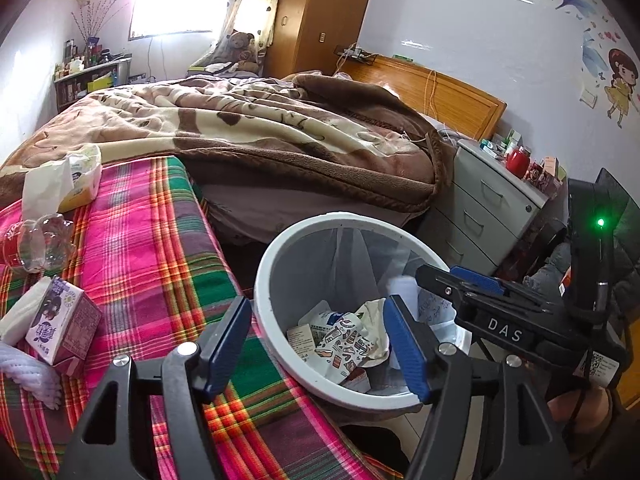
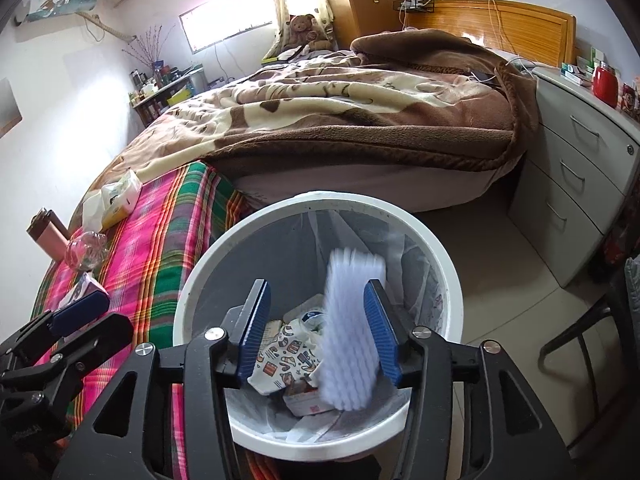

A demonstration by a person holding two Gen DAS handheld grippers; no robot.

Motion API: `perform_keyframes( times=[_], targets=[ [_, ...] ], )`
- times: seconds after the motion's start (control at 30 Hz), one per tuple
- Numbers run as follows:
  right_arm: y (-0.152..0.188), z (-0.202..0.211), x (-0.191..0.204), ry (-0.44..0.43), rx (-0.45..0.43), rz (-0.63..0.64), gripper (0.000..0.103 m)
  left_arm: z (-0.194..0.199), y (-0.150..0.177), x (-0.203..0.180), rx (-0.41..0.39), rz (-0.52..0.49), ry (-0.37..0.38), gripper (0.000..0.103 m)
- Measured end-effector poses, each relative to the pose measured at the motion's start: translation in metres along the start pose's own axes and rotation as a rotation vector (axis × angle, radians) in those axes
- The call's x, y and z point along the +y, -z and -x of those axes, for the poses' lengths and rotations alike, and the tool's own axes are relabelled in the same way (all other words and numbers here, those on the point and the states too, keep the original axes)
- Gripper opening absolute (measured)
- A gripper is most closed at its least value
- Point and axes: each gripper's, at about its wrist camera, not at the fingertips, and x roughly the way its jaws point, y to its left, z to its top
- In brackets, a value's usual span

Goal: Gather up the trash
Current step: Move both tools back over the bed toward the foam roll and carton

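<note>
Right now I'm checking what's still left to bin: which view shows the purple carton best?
The left wrist view: the purple carton stands large and sharp on the plaid cloth. In the right wrist view it is only a small sliver behind the left tool.

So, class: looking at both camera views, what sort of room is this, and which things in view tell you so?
A lived-in bedroom. A bed with a rumpled brown blanket and wooden headboard fills it, a grey chest of drawers stands beside it, and a teddy bear sits near the window.
</note>
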Motion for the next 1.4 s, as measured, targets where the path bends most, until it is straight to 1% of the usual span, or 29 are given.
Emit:
perform_keyframes(
  times=[0.17,0.4,0.53,0.7,0.87,0.93,1.0,1.13,1.3,1.4],
  targets=[
    [-0.001,0.004,0.005,0.000,-0.007,0.007,0.053,0.011,0.001,0.011,-0.019,0.017,-0.007,0.070],
    [0.000,0.010,0.016,-0.012,-0.029,0.020,0.053,0.028,0.004,0.025,-0.048,0.033,-0.039,0.071],
    [0.001,0.010,0.027,-0.031,-0.036,0.036,0.053,0.039,0.007,0.035,-0.069,0.047,-0.061,0.073],
    [0.002,0.011,0.041,-0.055,-0.048,0.051,0.053,0.051,0.011,0.051,-0.087,0.068,-0.089,0.074],
    [0.003,0.007,0.057,-0.090,-0.052,0.054,0.054,0.064,0.017,0.073,-0.105,0.102,-0.138,0.075],
    [0.005,0.006,0.065,-0.107,-0.049,0.059,0.059,0.069,0.022,0.086,-0.108,0.131,-0.160,0.077],
    [0.006,0.003,0.072,-0.120,-0.045,0.063,0.062,0.073,0.027,0.102,-0.107,0.165,-0.188,0.078],
    [0.005,-0.006,0.088,-0.152,-0.033,0.067,0.062,0.080,0.038,0.131,-0.112,0.237,-0.204,0.078],
    [0.006,-0.016,0.107,-0.181,-0.021,0.087,0.063,0.082,0.050,0.162,-0.094,0.302,-0.281,0.078],
    [0.007,-0.022,0.118,-0.201,-0.005,0.101,0.063,0.081,0.058,0.175,-0.072,0.314,-0.325,0.079]
  ],
)
